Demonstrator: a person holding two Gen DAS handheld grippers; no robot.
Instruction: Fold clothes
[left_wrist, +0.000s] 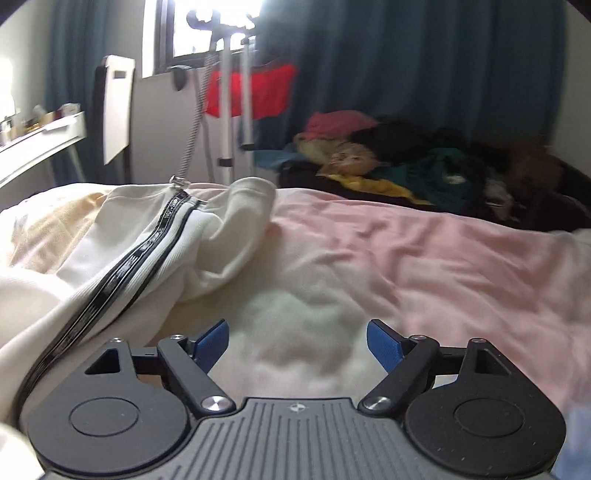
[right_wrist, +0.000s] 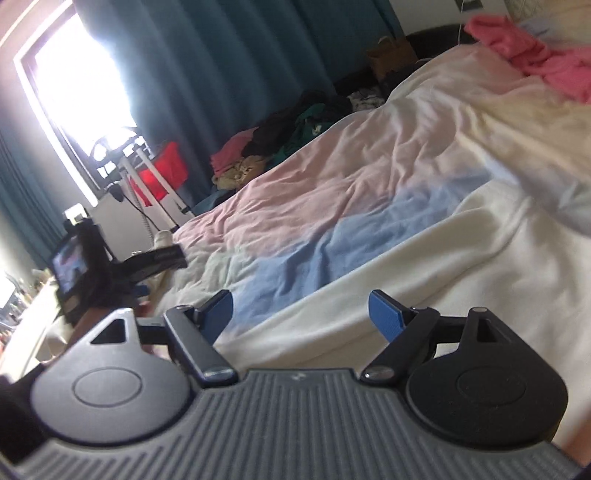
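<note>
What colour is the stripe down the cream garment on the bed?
Black, edged with thin white and black lines, on the cream garment; the stripe shows best in the left wrist view.

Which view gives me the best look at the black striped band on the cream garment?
The left wrist view. The black striped band runs there in full along the cream garment, close and fairly sharp, left of the open left tongs. The right wrist view shows only plain cream cloth ahead of the right tongs; no band visible.

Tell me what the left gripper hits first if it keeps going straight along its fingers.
Most likely the pale fluffy fabric lying on the bed right ahead of the open left gripper. The cream garment with the black stripe sits off to its left, probably outside that line, though depth is blurry.
</note>
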